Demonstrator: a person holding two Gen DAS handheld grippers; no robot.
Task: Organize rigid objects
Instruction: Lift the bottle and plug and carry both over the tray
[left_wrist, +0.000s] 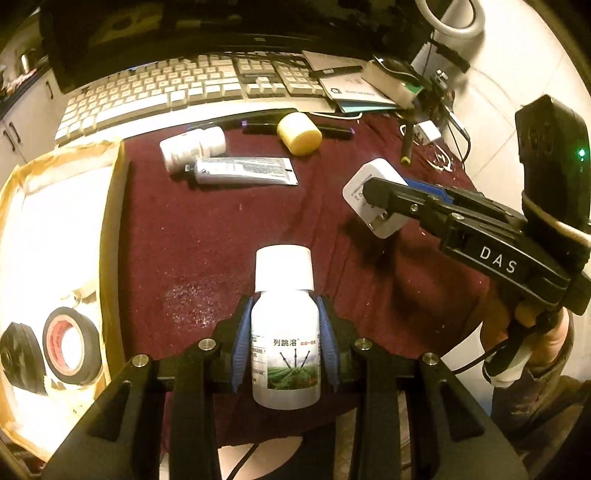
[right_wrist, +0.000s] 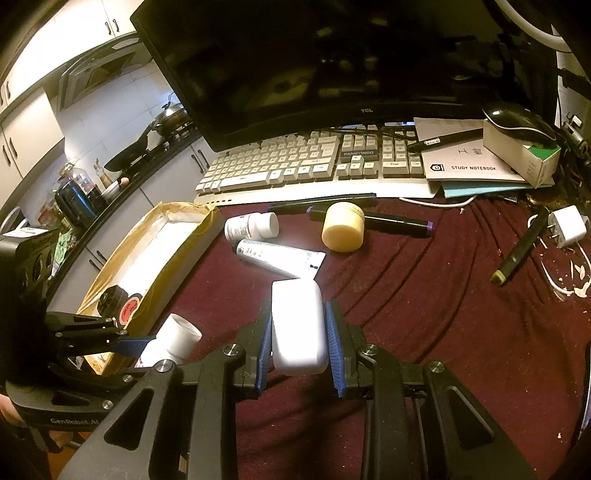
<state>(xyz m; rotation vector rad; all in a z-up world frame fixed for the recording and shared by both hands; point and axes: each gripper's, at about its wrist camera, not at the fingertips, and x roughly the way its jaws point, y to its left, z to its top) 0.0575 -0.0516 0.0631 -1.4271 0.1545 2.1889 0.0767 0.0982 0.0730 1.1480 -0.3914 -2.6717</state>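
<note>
My left gripper (left_wrist: 285, 317) is shut on a white bottle (left_wrist: 285, 354) with a white cap and a green label, held over the maroon cloth (left_wrist: 221, 240). My right gripper (right_wrist: 299, 325) is shut on a white plug adapter (right_wrist: 298, 325); it also shows in the left wrist view (left_wrist: 373, 201), prongs down, above the cloth. A cardboard tray (left_wrist: 110, 206) at the left holds a black tape roll (left_wrist: 72, 345) and a black round object (left_wrist: 18, 354). On the cloth lie a small white bottle (left_wrist: 192, 147), a tube (left_wrist: 243, 171) and a yellow cylinder (left_wrist: 299, 133).
A keyboard (right_wrist: 314, 162) and monitor (right_wrist: 332, 55) stand behind the cloth. Black markers (right_wrist: 391, 221) lie near the yellow cylinder. At the right are a notebook (right_wrist: 465, 166), a mouse (right_wrist: 517, 118) on a box, another white plug (right_wrist: 569, 225) and a green-tipped marker (right_wrist: 517, 251).
</note>
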